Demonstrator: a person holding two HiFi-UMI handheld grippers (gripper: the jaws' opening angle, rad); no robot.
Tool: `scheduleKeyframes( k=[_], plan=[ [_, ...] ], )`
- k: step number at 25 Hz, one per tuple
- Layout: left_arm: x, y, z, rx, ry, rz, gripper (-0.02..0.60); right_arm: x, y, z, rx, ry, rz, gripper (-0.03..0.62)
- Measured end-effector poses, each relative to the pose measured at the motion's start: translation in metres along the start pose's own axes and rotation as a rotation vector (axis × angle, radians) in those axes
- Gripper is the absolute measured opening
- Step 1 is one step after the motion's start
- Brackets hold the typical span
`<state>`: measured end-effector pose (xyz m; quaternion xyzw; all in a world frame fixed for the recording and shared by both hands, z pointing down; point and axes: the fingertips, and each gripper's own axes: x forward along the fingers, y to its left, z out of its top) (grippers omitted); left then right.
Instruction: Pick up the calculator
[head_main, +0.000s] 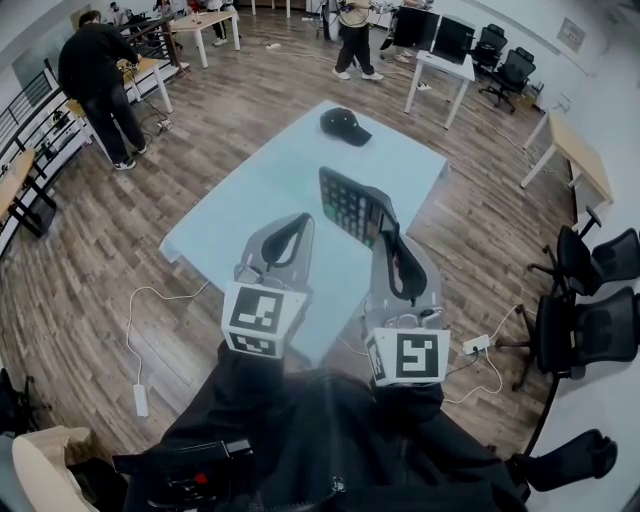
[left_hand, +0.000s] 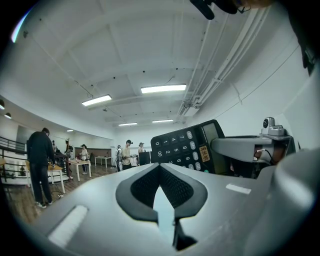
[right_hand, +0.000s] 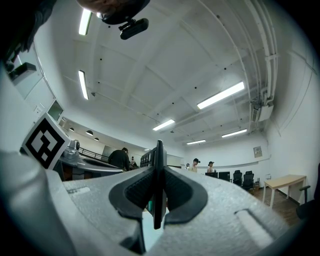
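The black calculator (head_main: 352, 205) is off the table, standing on edge with its keys facing left. My right gripper (head_main: 390, 235) is shut on its near end. In the right gripper view the calculator (right_hand: 158, 170) shows as a thin dark edge clamped between the pads of the right gripper (right_hand: 159, 200). My left gripper (head_main: 303, 222) hovers just left of it, shut with nothing in it. In the left gripper view the pads of the left gripper (left_hand: 160, 167) meet at the tip, and the calculator (left_hand: 187, 145) shows its keypad to the right.
Below both grippers lies a light-blue table (head_main: 270, 190) with a black cap (head_main: 344, 124) at its far end. Office chairs (head_main: 590, 300) stand to the right, white desks (head_main: 440, 70) and people (head_main: 95, 80) farther off. Cables and a power strip (head_main: 475, 345) lie on the wooden floor.
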<state>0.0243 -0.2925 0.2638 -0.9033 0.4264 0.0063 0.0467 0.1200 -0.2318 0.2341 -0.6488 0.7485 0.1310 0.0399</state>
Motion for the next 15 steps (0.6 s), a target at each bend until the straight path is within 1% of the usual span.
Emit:
scheduleKeyframes(
  k=[9,15],
  plan=[
    [-0.0001,-0.0028,0.0000,0.003,0.005,-0.015,-0.002,-0.0006,0.0011,0.0002,0.000,0.002,-0.006,0.043],
    [-0.0023,-0.0032,-0.0033,0.001,0.010,-0.010,0.000,-0.0026,0.0026,-0.0023,0.000,0.003,0.000,0.043]
  ],
)
